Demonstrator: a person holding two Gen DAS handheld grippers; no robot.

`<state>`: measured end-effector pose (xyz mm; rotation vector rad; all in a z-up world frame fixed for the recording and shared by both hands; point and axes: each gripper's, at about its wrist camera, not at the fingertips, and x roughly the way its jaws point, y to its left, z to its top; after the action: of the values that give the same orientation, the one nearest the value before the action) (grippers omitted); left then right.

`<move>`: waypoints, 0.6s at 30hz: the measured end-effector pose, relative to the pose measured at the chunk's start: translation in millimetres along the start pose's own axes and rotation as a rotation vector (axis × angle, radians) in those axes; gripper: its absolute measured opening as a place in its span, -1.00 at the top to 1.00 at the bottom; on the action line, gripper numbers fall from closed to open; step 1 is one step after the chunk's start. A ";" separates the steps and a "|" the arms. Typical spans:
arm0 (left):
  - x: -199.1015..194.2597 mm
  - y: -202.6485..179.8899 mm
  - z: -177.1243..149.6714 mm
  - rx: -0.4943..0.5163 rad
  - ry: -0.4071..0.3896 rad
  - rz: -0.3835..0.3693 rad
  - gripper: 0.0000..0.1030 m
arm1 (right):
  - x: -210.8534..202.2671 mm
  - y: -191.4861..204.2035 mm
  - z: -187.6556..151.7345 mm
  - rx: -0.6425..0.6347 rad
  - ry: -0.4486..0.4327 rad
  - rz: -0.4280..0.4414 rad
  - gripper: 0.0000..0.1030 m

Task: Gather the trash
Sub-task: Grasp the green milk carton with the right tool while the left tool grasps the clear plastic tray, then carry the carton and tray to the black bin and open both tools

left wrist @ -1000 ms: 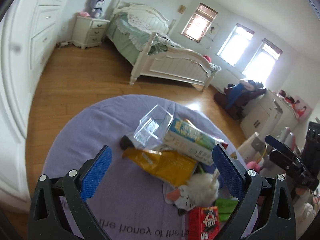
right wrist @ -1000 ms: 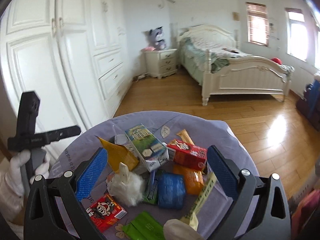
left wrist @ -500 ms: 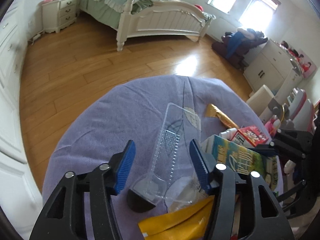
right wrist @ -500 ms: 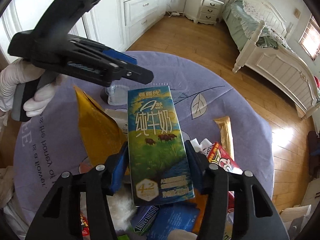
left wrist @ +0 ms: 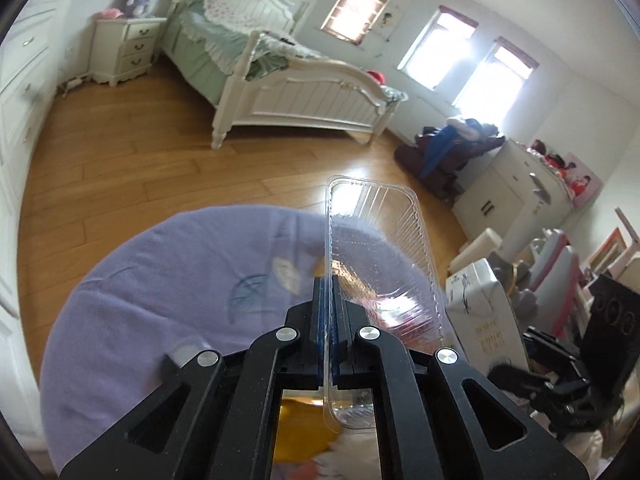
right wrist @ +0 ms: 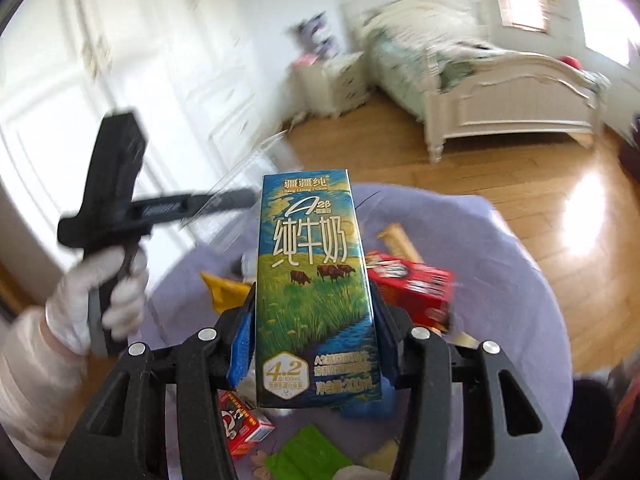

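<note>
A bedroom, with a purple table strewn with wrappers. The left gripper pinches a clear tray. The right gripper clamps a milk carton.

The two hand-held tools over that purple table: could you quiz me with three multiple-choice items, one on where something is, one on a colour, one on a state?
1. Where is the milk carton?
A. flat on the floor
B. between the fingers of the right tool
C. on the bed

2. What colour is the cloth on the round table?
A. purple
B. green
C. orange

3. How does the left tool stand?
A. wide open, nothing in it
B. out of sight
C. shut on the clear plastic tray

Answers:
1. B: the blue pads press the carton's two sides, holding it upright above the table.
2. A: the cloth shows lilac in both views.
3. C: the fingers meet on the tray's thin edge, and the tray sticks up past them.
</note>
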<state>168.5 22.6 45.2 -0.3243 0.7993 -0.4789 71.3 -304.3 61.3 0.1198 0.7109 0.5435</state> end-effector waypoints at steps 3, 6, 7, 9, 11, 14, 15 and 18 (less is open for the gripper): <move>4.0 -63.1 -6.5 0.029 0.009 -0.107 0.94 | -52.5 -28.8 -26.8 0.081 -0.099 -0.234 0.04; 33.9 -128.1 -23.9 0.057 0.074 -0.205 0.94 | -87.8 -63.5 -61.7 0.148 -0.128 -0.479 0.04; 48.0 -146.1 -31.5 0.061 0.104 -0.234 0.94 | -94.9 -78.3 -73.6 0.177 -0.115 -0.536 0.04; 80.1 -186.8 -49.9 0.073 0.169 -0.285 0.94 | -109.2 -104.3 -96.2 0.219 -0.091 -0.619 0.04; 112.6 -220.3 -69.1 0.097 0.224 -0.313 0.94 | -119.1 -131.2 -115.9 0.269 -0.074 -0.650 0.04; 161.6 -259.0 -96.1 0.114 0.305 -0.330 0.94 | -129.0 -166.9 -142.3 0.331 -0.039 -0.675 0.04; 175.1 -269.8 -102.4 0.125 0.326 -0.324 0.94 | -131.3 -177.7 -148.2 0.354 -0.026 -0.676 0.04; 224.0 -298.7 -123.0 0.162 0.387 -0.294 0.94 | -127.1 -204.8 -166.7 0.409 0.002 -0.672 0.04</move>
<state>125.7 -359.6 -36.4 -0.2001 1.0870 -0.8949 -27.7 -557.3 -48.5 0.2482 0.8047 -0.2490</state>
